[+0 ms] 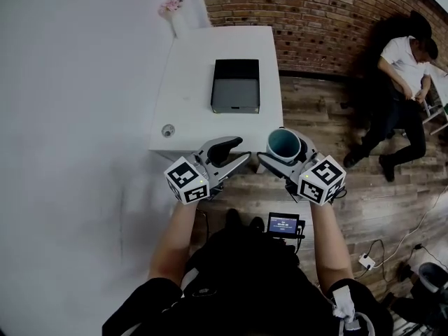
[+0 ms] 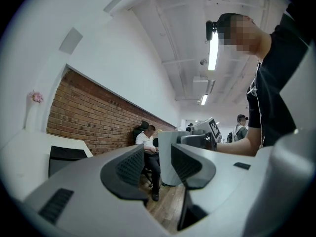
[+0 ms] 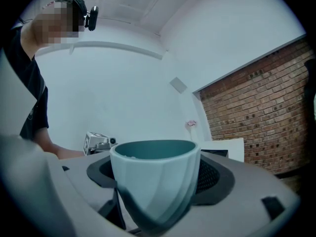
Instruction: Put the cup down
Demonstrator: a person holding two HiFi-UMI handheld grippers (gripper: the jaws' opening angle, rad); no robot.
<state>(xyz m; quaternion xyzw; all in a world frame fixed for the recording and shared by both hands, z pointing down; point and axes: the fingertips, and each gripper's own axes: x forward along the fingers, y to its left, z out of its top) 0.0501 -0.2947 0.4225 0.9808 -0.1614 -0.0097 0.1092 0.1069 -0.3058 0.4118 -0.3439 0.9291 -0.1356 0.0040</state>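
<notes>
A pale teal cup (image 1: 283,144) with a darker inside stands upright between the jaws of my right gripper (image 1: 284,150), which is shut on its sides. It hangs in the air by the front right corner of the white table (image 1: 196,110). In the right gripper view the cup (image 3: 154,174) fills the gap between the dark pads (image 3: 213,174). My left gripper (image 1: 239,152) is just left of it, open, with nothing between its jaws. In the left gripper view the cup (image 2: 165,154) shows beyond my left gripper (image 2: 158,168).
On the table lie a black tray (image 1: 235,85) near the middle and a small round glass thing (image 1: 168,129) at the front left. A vase of pink flowers (image 1: 172,9) stands at the back. A person (image 1: 399,82) sits by the brick wall, on the wooden floor (image 1: 329,103).
</notes>
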